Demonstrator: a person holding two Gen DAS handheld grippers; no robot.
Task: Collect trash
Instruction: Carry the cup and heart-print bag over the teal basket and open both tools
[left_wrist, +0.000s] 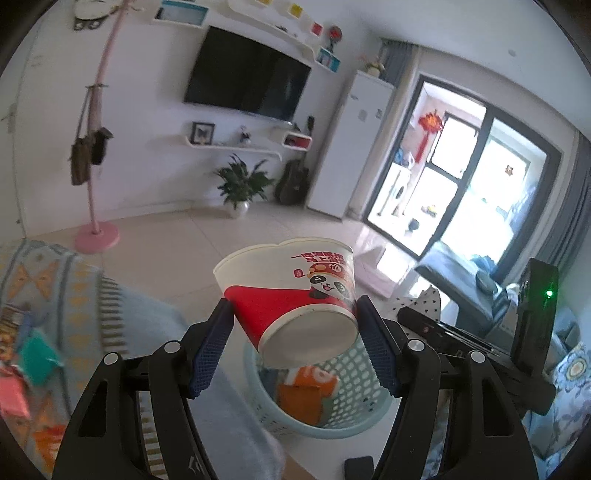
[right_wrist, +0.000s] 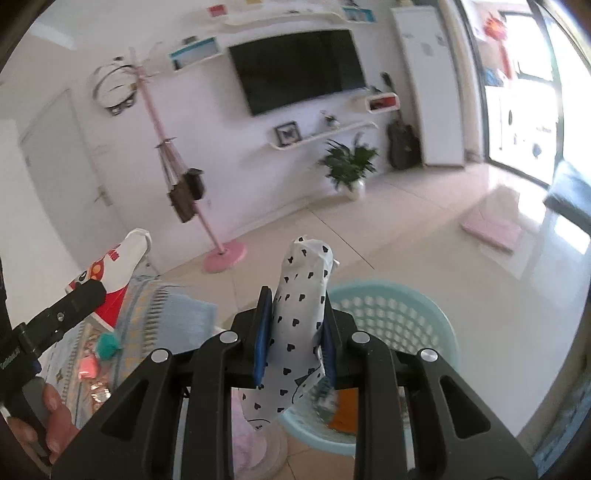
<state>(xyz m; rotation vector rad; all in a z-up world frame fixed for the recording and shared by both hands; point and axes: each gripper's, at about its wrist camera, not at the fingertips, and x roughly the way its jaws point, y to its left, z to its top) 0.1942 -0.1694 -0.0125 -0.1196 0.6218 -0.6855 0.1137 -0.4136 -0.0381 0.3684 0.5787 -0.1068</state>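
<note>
From the left wrist view, the left gripper (left_wrist: 295, 325) has its blue pads clamped on a paper noodle cup (left_wrist: 291, 291), red and white with a panda printed on it. The cup lies tilted on its side, its flat base turned toward the camera and its open mouth pointing away. Directly beneath it sits the pale blue perforated basket (left_wrist: 354, 406), with something orange already inside. The cup hangs right above the basket's mouth. It looks empty, so it should be light, but thin paper walls crush easily; the pads sit low on the body near the base, where the cup is stiffest, and that is a sound place to hold it.

Over to the right wrist view: the right gripper (right_wrist: 295, 325) is squeezed tight on a crumpled white wrapper with black hearts (right_wrist: 301, 302), which sticks up past the fingertips and trails down below them. It is soft, floppy stuff, nothing to break, though a smooth film could slip out of a loose pinch. The basket (right_wrist: 424, 314) lies just beyond and to the right. At the left edge the noodle cup (right_wrist: 118, 266) shows in the other gripper, with a hand (right_wrist: 55, 424) on its handle.
</note>
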